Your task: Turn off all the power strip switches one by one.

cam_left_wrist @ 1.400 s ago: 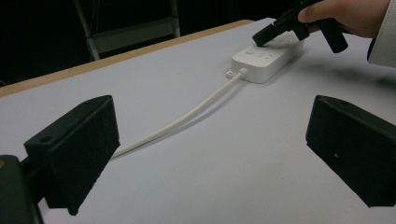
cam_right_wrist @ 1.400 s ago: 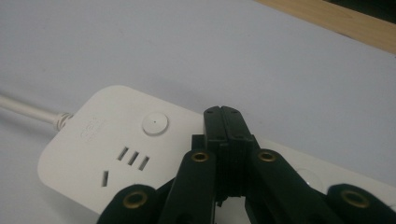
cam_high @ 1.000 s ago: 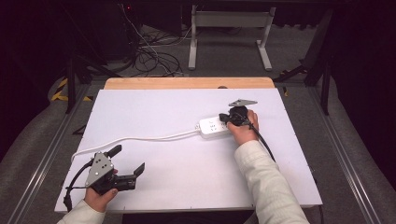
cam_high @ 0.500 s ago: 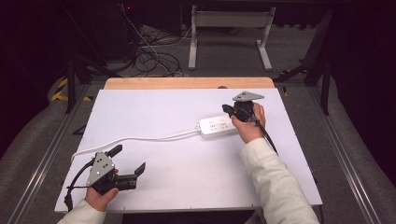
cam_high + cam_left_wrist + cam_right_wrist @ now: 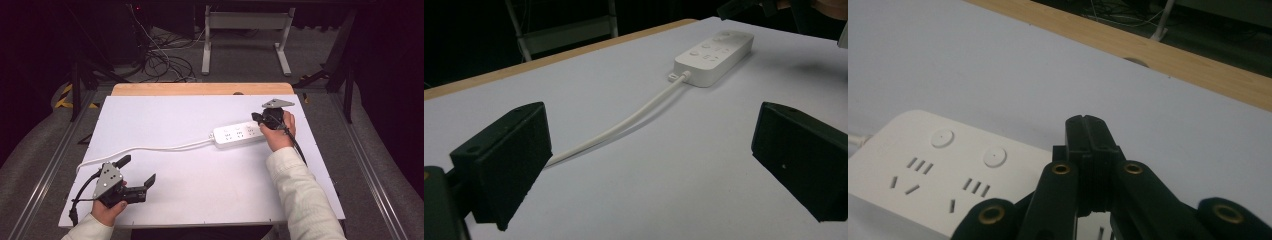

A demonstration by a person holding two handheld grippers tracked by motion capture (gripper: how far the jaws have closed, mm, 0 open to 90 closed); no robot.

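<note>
Power strip (image 5: 238, 133) is laid flat toward the far right of the white table (image 5: 200, 200), sockets up.

Nearest, the left gripper (image 5: 135, 172) is held in the left hand (image 5: 107, 207) by the table's near left edge, jaws spread wide, nothing between them. From there the white cord (image 5: 150, 148) is seen running across the surface to the strip's left end. Farther off, the right gripper (image 5: 257, 118) is held just over the strip's right end by the right hand (image 5: 280, 135), its jaws pressed together and empty in the right gripper view. Beyond, a wooden strip (image 5: 200, 89) is seen along the far edge.
</note>
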